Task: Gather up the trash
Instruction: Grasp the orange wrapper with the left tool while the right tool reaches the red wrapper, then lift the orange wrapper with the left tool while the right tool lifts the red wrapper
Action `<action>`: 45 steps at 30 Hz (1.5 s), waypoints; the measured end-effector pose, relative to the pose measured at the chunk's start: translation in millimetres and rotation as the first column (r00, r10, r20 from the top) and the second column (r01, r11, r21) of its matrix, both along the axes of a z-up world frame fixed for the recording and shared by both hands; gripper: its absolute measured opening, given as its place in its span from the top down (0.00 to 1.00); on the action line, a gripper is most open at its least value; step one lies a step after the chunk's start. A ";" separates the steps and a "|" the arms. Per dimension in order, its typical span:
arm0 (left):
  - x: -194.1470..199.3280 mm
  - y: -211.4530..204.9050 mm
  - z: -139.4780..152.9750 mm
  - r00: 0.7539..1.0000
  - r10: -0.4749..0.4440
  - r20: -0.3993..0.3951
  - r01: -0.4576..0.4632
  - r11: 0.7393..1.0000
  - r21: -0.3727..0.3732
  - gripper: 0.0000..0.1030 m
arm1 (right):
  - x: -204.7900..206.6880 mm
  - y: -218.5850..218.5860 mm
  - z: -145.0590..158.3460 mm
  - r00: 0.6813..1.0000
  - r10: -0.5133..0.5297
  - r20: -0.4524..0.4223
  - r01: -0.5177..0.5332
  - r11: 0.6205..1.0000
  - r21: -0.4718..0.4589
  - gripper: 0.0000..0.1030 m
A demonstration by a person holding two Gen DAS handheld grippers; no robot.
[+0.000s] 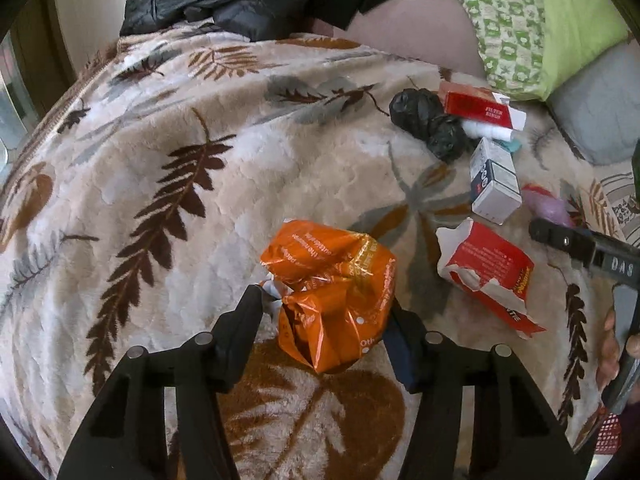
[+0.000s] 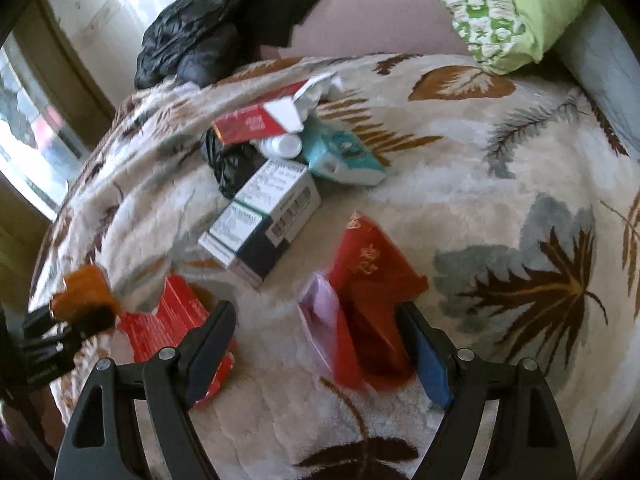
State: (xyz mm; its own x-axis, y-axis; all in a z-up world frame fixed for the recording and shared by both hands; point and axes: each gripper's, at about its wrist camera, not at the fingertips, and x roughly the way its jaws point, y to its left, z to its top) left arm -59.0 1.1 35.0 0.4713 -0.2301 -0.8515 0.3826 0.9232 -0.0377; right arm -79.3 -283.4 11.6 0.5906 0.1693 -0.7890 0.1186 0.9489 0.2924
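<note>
A crumpled orange foil wrapper lies on the leaf-patterned blanket. My left gripper is shut on it, a pad pressing each side. My right gripper is open over a red plastic wrapper and a lilac bag; the red wrapper touches the right pad only. Other trash lies close by: a torn red carton, a white and navy box, a red cigarette pack, a balled black bag, a white bottle and a teal tissue pack.
A black jacket lies at the far edge of the bed. A green pillow sits at the back right, with a grey cushion beside it. A window is on the left. The blanket's left half carries no litter.
</note>
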 end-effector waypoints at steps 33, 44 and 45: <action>-90.3 -24.9 75.3 0.973 -0.058 0.221 0.035 0.994 0.106 0.45 | -100.0 11.7 61.0 0.992 -0.075 0.100 0.076 0.997 -0.001 0.67; -129.7 -43.2 96.7 0.955 -0.119 0.272 0.095 0.990 0.100 0.45 | -174.4 4.3 77.5 0.977 -0.165 0.137 0.157 0.985 0.065 0.67; -132.5 -44.7 97.7 0.954 -0.126 0.273 0.103 0.990 0.099 0.45 | -179.6 2.6 79.2 0.975 -0.171 0.139 0.164 0.984 0.062 0.67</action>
